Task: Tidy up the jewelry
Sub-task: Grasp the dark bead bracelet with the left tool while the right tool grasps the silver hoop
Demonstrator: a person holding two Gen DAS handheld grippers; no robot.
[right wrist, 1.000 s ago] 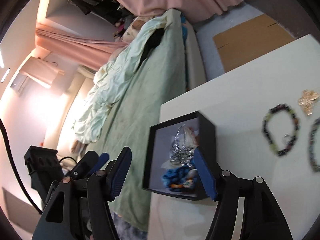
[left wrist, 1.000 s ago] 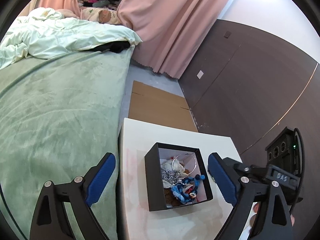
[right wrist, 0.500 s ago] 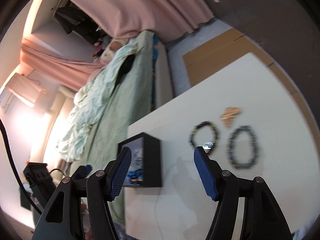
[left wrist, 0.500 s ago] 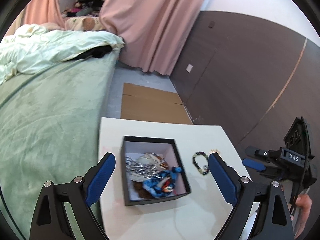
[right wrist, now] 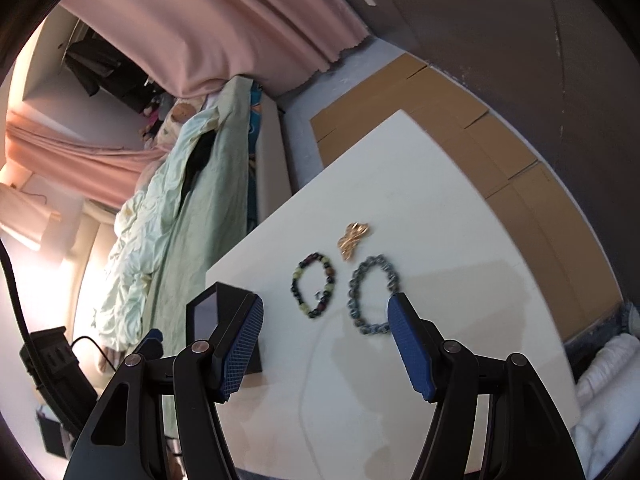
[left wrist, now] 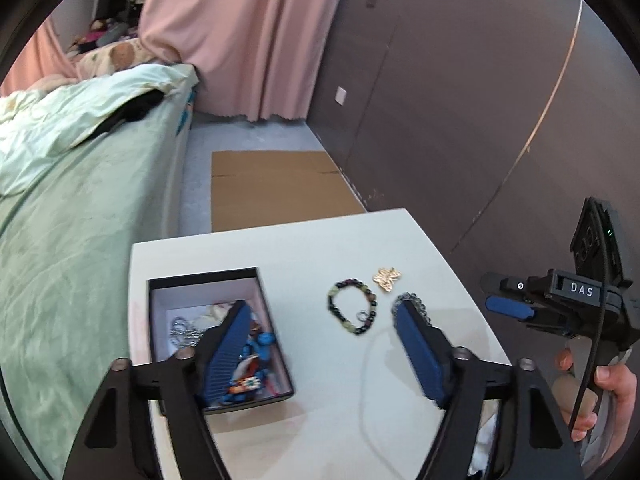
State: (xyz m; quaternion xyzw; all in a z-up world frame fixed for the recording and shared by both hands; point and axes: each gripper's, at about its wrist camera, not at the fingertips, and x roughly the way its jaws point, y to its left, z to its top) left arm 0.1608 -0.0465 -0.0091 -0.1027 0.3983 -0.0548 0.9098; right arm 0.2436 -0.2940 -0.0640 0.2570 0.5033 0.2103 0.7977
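Since a second ago both views have swung from the black box toward the loose jewelry on the bench, and the left claw (left wrist: pixel 320 340) has just been narrowing its jaws, with nothing between them. It hangs above the white bench (left wrist: pixel 304 256), pads apart and empty. The right claw (right wrist: pixel 324 336) also stands apart, holding nothing, above the same surface.

Nearest, under the left claw's left finger, sits the open black box (left wrist: pixel 276 344), holding a tangle of silver chain and blue beads. Just beyond the claws lie two bracelets side by side: a dark and green beaded bracelet (right wrist: pixel 314 286) and a grey-blue beaded bracelet (right wrist: pixel 372 296), close but apart. Just past them rests a small gold ornament (right wrist: pixel 352 238). A thin pale cord (left wrist: pixel 366 376) curves across the bench nearby. Farther off are flattened cardboard (left wrist: pixel 276 184) on the floor, a green bed (left wrist: pixel 72 216) and pink curtains (left wrist: pixel 248 32).

The likely risk: the bracelets lie flat, so a claw closing from above may skid over the beads, or catch both bracelets at once.
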